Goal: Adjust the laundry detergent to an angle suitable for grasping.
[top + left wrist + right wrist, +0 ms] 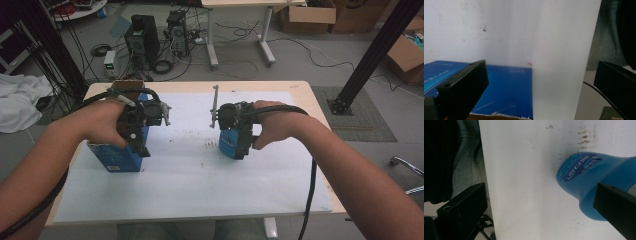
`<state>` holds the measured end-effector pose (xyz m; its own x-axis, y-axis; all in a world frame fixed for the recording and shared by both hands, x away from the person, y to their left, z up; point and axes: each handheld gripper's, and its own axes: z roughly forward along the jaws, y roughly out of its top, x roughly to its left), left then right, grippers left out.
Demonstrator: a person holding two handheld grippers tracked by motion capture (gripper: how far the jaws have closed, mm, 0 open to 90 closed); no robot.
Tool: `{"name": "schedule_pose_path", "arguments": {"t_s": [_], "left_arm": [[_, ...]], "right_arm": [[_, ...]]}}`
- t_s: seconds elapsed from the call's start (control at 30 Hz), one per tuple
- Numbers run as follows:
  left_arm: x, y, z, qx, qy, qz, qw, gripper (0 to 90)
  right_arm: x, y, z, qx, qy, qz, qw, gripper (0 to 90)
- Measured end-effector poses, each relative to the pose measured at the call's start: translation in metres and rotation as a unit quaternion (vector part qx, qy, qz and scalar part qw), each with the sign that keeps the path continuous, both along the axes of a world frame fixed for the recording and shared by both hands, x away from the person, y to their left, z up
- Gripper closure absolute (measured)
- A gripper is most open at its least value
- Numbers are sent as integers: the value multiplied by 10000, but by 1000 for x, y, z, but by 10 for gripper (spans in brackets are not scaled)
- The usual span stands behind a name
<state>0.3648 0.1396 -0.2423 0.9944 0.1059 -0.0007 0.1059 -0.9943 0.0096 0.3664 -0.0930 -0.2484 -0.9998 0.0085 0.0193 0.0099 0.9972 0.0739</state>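
Observation:
A blue cardboard box [116, 159] stands on the white sheet [190, 185] at the table's left. My left gripper [138, 136] hovers right over it, jaws pointing down. In the left gripper view the jaws of my left gripper [540, 68] stand wide open, with the blue box [506, 92] under the left jaw and nothing between them. A blue plastic bottle [231, 145] lies near the sheet's middle, below my right gripper [239, 142]. In the right gripper view my right gripper [540, 190] is open, and the bottle [584, 177] lies beside the right jaw, partly hidden by it.
Small brown marks [210, 146] dot the sheet beside the bottle. The wooden table's edge [320, 115] frames the sheet. On the floor beyond are computer towers [142, 37], cables, cardboard boxes [307, 15], a black frame post [375, 50] at right and white cloth [20, 100] at left.

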Motion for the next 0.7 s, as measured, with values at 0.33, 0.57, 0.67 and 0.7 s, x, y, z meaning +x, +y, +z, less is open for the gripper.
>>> {"name": "schedule_pose_path", "arguments": {"t_s": [0.33,0.57,0.67,0.7], "left_arm": [[-1,-1,0,-57,-20,35,10000,1],[-2,1,0,-94,-53,2,9999,1],[-4,0,2,-90,-64,-13,9999,1],[-5,-1,2,-89,-67,-8,9999,1]], "right_arm": [[-1,-4,3,55,-86,-29,9999,0],[-1,1,0,30,-80,12,10000,0],[-2,1,0,-2,-85,21,10000,0],[-2,0,1,-7,-89,28,10000,0]]}}
